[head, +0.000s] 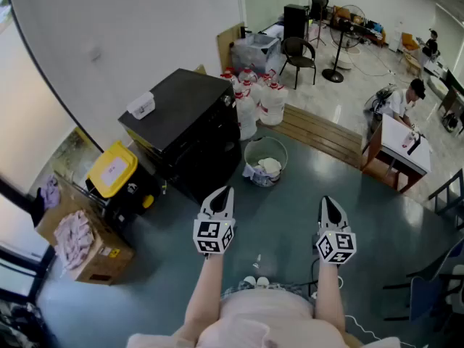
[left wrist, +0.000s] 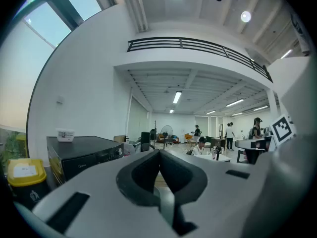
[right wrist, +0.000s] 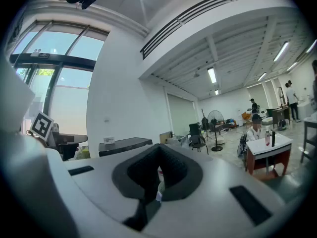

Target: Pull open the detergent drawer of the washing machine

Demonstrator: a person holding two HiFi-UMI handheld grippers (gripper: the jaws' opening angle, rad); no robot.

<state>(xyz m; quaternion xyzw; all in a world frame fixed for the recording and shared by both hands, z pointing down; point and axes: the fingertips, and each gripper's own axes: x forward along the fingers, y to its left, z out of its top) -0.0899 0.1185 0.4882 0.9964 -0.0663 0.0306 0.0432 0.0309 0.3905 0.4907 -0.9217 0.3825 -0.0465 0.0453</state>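
With both tools held level in front of me, my left gripper [head: 222, 195] has its jaws pressed together on nothing, and its own view [left wrist: 159, 153] shows the dark pads meeting at the tips with only open room beyond. My right gripper [head: 330, 204] is closed and empty in the same way [right wrist: 157, 148]. Neither touches anything. The black washing machine [head: 185, 122] stands well ahead and to my left against the white wall, with a small white box [head: 141, 106] on its top. From above I cannot pick out the detergent drawer. The left gripper view catches the machine's front control strip and knob [left wrist: 118, 152], which the head view hides, though the drawer itself is too small to tell there. Only the head view shows the white bucket [head: 265, 162] on the floor just beside the machine and the yellow-lidded bin [head: 112, 169] on its other side. The right gripper view adds the tall windows [right wrist: 59, 68].
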